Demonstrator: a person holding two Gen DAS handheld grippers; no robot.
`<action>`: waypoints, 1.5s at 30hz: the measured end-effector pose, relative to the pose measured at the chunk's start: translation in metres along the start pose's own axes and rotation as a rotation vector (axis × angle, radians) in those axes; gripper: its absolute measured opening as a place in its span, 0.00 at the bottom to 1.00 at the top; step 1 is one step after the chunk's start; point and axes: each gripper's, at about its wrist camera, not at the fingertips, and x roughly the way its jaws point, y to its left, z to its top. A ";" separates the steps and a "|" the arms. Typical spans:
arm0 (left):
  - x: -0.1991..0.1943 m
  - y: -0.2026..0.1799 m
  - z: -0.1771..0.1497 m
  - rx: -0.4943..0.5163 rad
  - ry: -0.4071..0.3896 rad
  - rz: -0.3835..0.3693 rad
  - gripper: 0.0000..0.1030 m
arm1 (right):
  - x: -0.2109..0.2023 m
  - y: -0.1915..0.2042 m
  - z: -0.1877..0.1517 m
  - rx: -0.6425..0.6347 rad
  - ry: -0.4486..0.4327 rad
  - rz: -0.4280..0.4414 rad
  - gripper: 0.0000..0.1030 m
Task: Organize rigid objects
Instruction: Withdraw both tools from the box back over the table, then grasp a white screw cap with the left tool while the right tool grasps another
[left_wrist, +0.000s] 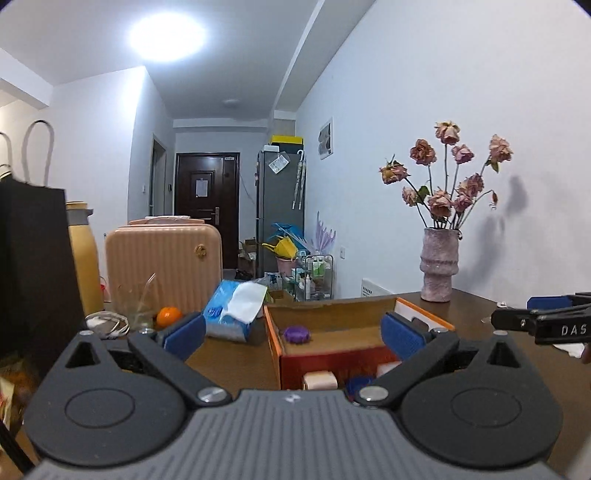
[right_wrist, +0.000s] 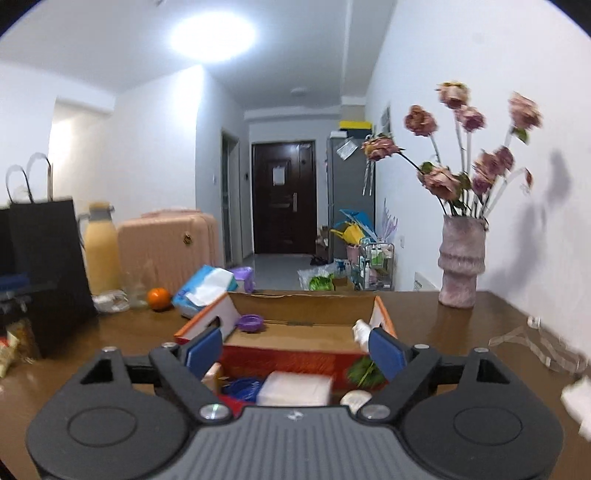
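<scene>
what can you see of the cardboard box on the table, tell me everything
The cardboard box is an open, shallow carton with plain brown inner walls, an orange-edged white flap on each side and a red front face. It sits flat on the brown table, in front of both cameras. Inside on its floor lies a purple lid; at the right corner something white pokes up. A tissue pack lies close by its left rear corner; contact is unclear.

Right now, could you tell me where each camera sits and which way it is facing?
Left wrist: on the left gripper, facing across the cardboard box toward the dark door; its open blue-padded fingers show, and the right gripper at the right edge.
Right wrist: on the right gripper, facing the same way; its own open fingers show.
Shared: box, door, vase of roses, orange.
</scene>
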 end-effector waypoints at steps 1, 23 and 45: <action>-0.011 -0.001 -0.007 0.006 -0.004 0.001 1.00 | -0.011 0.002 -0.009 0.028 -0.013 0.000 0.84; -0.152 -0.017 -0.112 0.054 -0.091 0.020 1.00 | -0.157 0.051 -0.130 0.064 -0.081 -0.065 1.00; -0.065 -0.053 -0.094 0.014 0.022 -0.061 1.00 | -0.095 0.029 -0.115 0.036 -0.019 -0.128 0.98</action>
